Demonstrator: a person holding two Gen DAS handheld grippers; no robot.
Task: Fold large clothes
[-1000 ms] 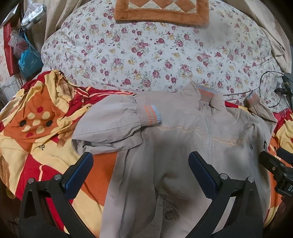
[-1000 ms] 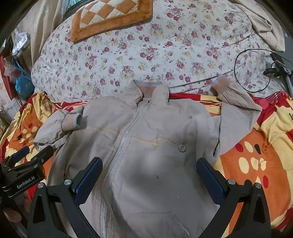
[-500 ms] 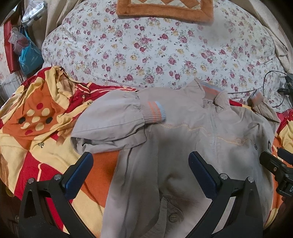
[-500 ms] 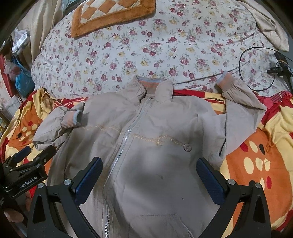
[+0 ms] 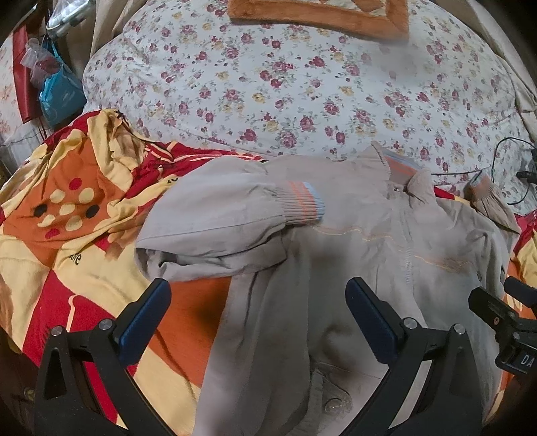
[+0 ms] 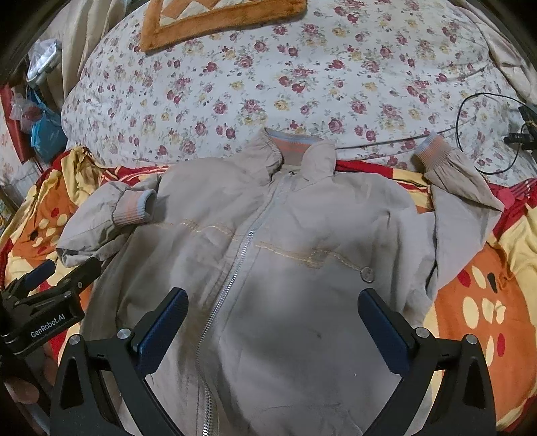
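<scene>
Bed: your patterned blanket [image 6: 476,302] carries everything.
Jacket [image 6: 285,268]: lies zipped, spread under both grippers.
Left gripper [image 5: 258,302]: jaws released, empty.
Right gripper [image 6: 272,312]: jaws released, empty.

One beige jacket [image 6: 278,268] with two sleeves, one folded in [image 6: 110,218], one stretched out [image 6: 459,198]. One red-and-orange blanket [image 6: 480,302], one floral quilt [image 6: 302,77], one orange mat [image 6: 214,16], one black cable [image 6: 483,134], one blue bag [image 5: 60,97]. Two hand-held grippers: left [image 5: 258,308], right [image 6: 272,318].

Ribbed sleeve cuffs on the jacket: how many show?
2: left cuff folded inward onto the jacket chest; right cuff stretched out onto the floral quilt.
</scene>
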